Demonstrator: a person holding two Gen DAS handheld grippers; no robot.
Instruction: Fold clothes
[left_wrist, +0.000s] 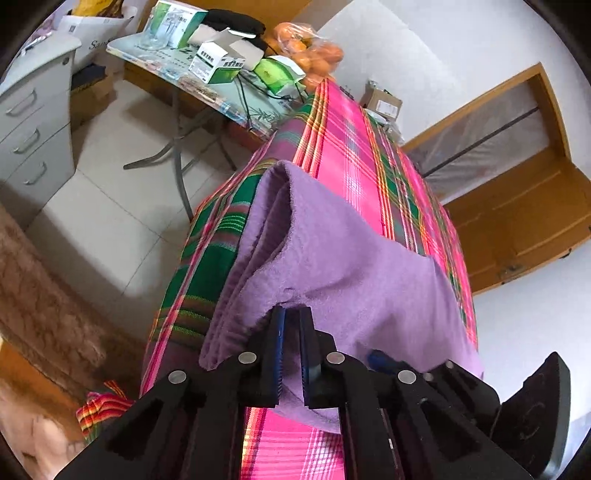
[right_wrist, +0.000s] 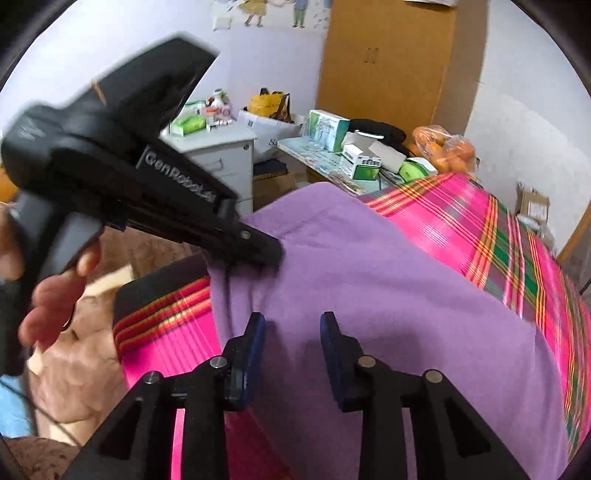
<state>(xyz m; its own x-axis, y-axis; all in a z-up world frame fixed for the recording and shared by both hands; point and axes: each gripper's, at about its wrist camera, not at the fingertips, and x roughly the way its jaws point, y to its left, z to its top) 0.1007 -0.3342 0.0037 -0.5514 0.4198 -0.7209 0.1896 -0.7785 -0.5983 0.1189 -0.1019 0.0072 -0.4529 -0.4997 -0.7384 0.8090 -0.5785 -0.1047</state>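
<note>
The left hand-held gripper (left_wrist: 291, 314) has its 2 blue-padded jaws pressed nearly together, pinching a raised ridge of the soft purple fleece garment (left_wrist: 332, 251), probably so that edge can be lifted and carried over for a fold. The right hand-held gripper (right_wrist: 293, 321) hangs with its jaws spread just above the same garment, gripping nothing; it looks ready to take a second hold nearby. The garment lies across the bright pink, green and yellow plaid cloth (left_wrist: 354, 155) covering the tabletop, with one side draped over its edge. In the right wrist view the left tool is blurred, so its tip on the fleece is hard to read. The garment's sleeves, collar and far hem cannot be made out.
</note>
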